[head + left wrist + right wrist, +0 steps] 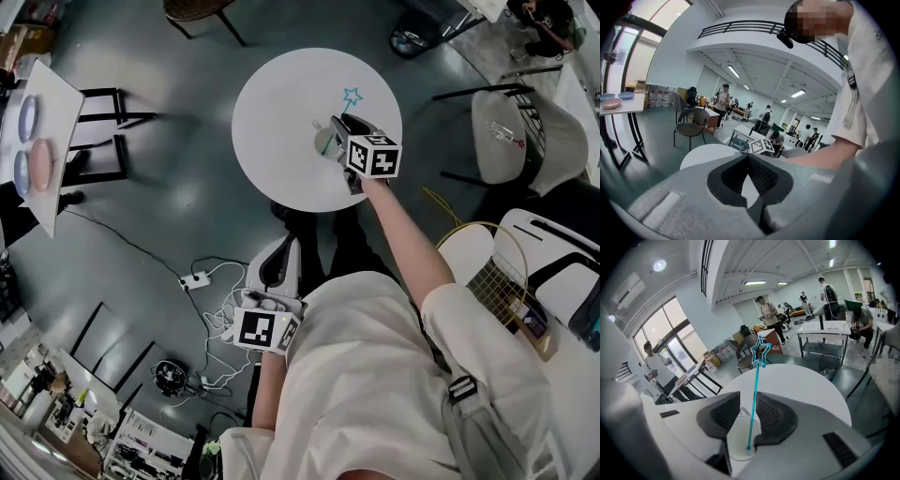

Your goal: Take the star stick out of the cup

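**Desk:** Where is the stick?

**Operator:** The teal star stick (754, 394) stands in the white cup (740, 446), near the middle of the round white desk (811, 385), not yet lifted. My right gripper (748, 398) straddles the shaft, apparently just above the rim. Its fingers are spread, with the stick between them and nearer the right-hand one. I see no pinch.

**Desk:** Which step is that?

**Operator:** The grasp, by my reading. The next move calls for closing squarely on the thin shaft, then drawing it up along its lean so the light cup isn't dragged over. My left gripper (748, 157) hangs by my waist, well apart, fingers pressed together on nothing.

**Desk:** Any writing?

**Operator:** None legible. The 2 cubes (373, 156) carry black-and-white square markers. No brand shows on the cup or stick.
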A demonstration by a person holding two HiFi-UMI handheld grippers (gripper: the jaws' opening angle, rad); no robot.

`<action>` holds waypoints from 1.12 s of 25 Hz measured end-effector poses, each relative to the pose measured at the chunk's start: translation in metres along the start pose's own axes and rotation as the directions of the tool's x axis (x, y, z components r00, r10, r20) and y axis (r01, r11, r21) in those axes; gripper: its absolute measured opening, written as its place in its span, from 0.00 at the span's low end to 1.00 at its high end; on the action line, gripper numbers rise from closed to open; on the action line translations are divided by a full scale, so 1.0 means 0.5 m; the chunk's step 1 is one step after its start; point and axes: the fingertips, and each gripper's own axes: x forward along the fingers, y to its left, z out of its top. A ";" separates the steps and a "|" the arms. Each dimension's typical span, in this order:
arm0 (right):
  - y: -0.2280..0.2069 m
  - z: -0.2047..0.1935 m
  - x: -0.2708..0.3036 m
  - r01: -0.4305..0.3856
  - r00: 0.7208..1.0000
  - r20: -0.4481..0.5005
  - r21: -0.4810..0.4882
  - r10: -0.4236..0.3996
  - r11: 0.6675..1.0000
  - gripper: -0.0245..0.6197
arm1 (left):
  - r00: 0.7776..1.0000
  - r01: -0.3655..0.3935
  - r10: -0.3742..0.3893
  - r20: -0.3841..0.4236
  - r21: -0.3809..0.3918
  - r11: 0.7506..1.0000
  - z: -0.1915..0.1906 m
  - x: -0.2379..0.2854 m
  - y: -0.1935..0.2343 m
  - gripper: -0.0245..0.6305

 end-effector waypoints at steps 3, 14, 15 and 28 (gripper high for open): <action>-0.001 0.002 0.003 0.002 1.000 0.005 0.002 -0.002 1.000 0.18 | 1.000 -0.001 0.001 -0.001 0.001 1.000 -0.002 -0.001 0.000 0.05; 0.000 0.003 0.004 0.007 1.000 0.015 -0.005 -0.007 1.000 0.09 | 1.000 -0.001 0.001 0.003 0.004 1.000 -0.001 -0.005 0.002 0.05; -0.001 0.002 0.004 0.008 1.000 0.016 -0.005 -0.008 1.000 0.08 | 1.000 -0.001 0.001 0.004 0.004 1.000 -0.002 -0.005 0.002 0.05; -0.002 0.000 0.013 0.024 1.000 -0.001 -0.040 -0.024 0.999 0.08 | 1.000 -0.005 0.005 0.002 0.003 1.000 -0.006 -0.007 -0.001 0.05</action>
